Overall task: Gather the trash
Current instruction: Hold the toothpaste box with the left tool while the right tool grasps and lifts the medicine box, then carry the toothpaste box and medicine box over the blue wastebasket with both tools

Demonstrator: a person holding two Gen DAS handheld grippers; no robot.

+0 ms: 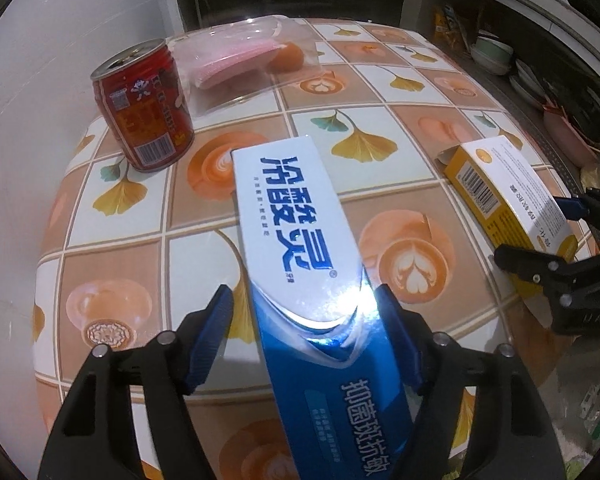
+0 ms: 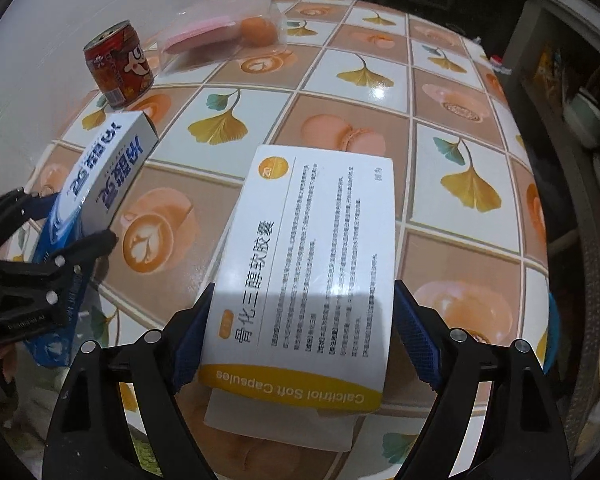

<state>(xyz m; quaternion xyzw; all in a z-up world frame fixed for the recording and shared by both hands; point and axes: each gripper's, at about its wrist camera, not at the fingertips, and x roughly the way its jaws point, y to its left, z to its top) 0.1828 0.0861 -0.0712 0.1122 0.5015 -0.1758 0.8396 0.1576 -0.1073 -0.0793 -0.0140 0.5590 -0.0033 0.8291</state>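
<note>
A blue and white toothpaste box (image 1: 296,216) lies lengthwise between the fingers of my left gripper (image 1: 304,292). The right pad touches its edge, while a strip of table shows at the left pad, so the jaws are open around it. My right gripper (image 2: 304,285) has its pads against both long edges of a white and yellow capsule box (image 2: 312,240), whose flap end reaches over the table's near edge. Each gripper shows in the other view, the left gripper (image 2: 70,216) and the right gripper (image 1: 534,226). A red drink can (image 1: 144,108) stands upright at the back left.
The tiled-pattern table (image 1: 112,256) ends at a white wall (image 1: 40,80) on the left. Behind the can lies a clear plastic container (image 1: 240,56) with something pink and an orange fruit inside. Shelves with bowls (image 2: 584,116) stand to the right of the table.
</note>
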